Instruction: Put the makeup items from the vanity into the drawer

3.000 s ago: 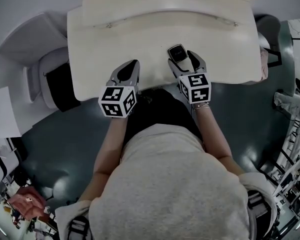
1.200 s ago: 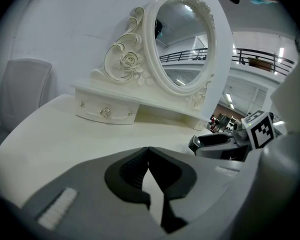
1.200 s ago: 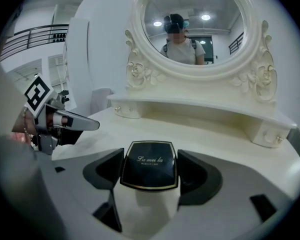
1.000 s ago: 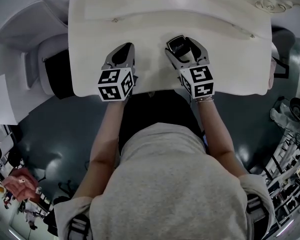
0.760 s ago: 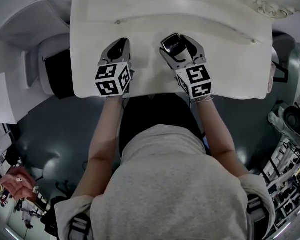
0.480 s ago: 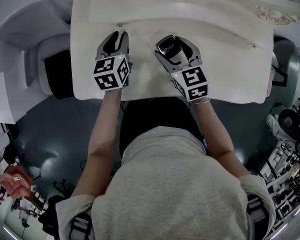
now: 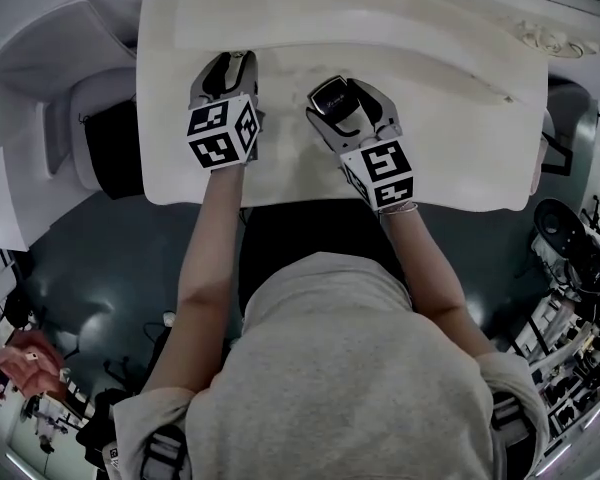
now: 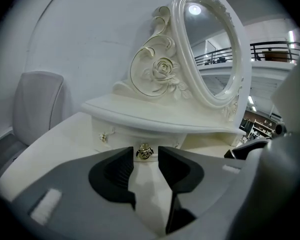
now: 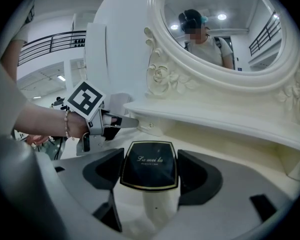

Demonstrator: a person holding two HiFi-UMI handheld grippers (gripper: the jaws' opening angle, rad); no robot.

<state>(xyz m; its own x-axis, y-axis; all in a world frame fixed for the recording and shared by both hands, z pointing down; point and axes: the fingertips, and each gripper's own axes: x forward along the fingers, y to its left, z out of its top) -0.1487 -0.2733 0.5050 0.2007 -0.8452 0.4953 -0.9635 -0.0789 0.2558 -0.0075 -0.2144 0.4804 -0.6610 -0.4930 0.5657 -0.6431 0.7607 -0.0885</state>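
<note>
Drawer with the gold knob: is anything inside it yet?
Cannot tell: the drawer is shut, so its front covers the inside. Only its gold knob shows, between the jaws of the left gripper, which have just been opening. The black compact sits in the right gripper.

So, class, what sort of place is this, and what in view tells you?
Probably a dressing-table set staged in a large lab or workshop hall: an ornate white vanity with an oval mirror, yet balcony railings show beside it and equipment clutter crowds the edges of the floor.
</note>
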